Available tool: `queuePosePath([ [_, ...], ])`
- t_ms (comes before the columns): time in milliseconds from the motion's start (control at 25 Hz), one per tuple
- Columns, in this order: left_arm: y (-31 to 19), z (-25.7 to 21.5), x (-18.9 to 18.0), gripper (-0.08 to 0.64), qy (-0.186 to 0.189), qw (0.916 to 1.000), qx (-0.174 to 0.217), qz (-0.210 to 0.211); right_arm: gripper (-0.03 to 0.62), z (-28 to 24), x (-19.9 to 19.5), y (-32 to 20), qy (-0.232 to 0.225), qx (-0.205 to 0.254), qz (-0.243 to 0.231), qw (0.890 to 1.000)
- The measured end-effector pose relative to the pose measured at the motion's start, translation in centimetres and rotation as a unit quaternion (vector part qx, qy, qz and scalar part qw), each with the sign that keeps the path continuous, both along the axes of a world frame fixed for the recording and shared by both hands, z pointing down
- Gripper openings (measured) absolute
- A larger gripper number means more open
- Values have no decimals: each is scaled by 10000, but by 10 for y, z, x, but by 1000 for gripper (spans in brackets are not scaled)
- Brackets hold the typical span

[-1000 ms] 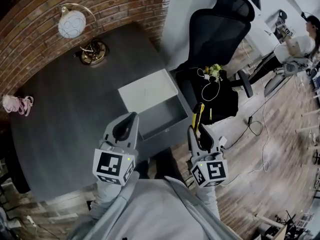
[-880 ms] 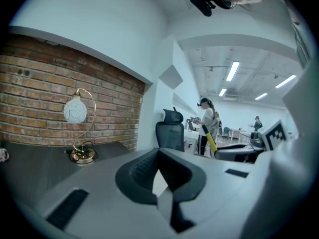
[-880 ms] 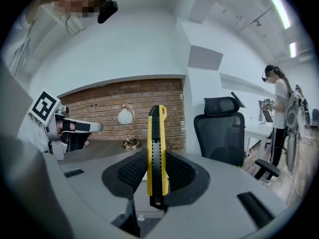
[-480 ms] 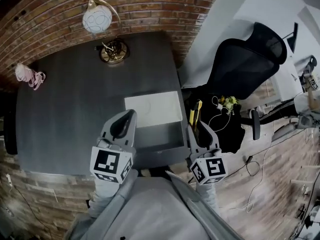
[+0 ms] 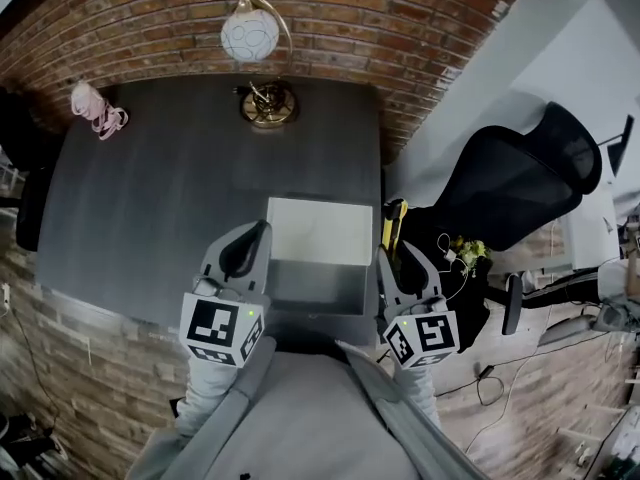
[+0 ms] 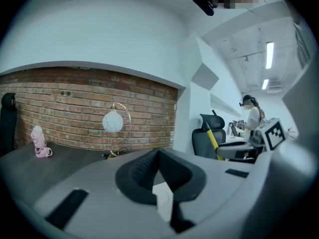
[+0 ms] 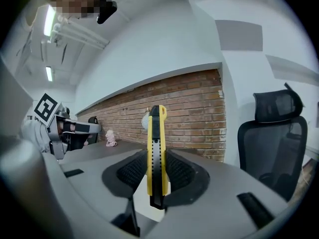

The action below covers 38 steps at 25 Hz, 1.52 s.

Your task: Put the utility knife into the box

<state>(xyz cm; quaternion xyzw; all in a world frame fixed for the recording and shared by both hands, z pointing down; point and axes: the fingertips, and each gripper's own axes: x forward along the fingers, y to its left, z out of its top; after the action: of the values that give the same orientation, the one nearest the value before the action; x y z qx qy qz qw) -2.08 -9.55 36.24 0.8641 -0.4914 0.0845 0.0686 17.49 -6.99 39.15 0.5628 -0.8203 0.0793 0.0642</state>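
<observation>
Head view, change: since a second ago the table (image 5: 150, 198) has swung square before you, and the open box (image 5: 318, 288) now lies between your left gripper (image 5: 252, 240) and right gripper (image 5: 392, 260).
Head view, around: lamp (image 5: 250, 36) at the far edge; office chair (image 5: 510, 188) on your right.
Left gripper view: jaws seem closed, empty.
Right gripper view: utility knife (image 7: 155, 153), yellow with a black strip, clamped upright between the pads.

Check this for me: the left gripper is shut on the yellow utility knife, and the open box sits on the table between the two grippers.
Wrong side: the right gripper is shut on the yellow utility knife, as the right gripper view shows; the left gripper holds nothing. The open box does sit on the table between them.
</observation>
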Motion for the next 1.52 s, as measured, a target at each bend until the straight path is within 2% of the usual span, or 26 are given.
queuePosePath([
  [200, -2, -7, -15, 20, 20, 9999, 70, -122, 126, -2, -15, -4, -2, 25, -143, 9999],
  [480, -4, -2, -15, 20, 77, 9999, 14, -99, 126, -3, -26, -7, 99, -46, -323, 9994],
  [920, 0, 11, -19, 20, 131, 9995, -140, -258, 126, 24, -42, -6, 329, -369, -789, 9957],
  [1240, 6, 25, -28, 19, 124, 9985, -298, -433, 126, 55, -57, 2, 693, -718, -1306, 9864],
  [1520, 11, 36, -34, 20, 122, 9976, -445, -517, 126, 91, -71, 12, 1168, -1097, -1871, 9692],
])
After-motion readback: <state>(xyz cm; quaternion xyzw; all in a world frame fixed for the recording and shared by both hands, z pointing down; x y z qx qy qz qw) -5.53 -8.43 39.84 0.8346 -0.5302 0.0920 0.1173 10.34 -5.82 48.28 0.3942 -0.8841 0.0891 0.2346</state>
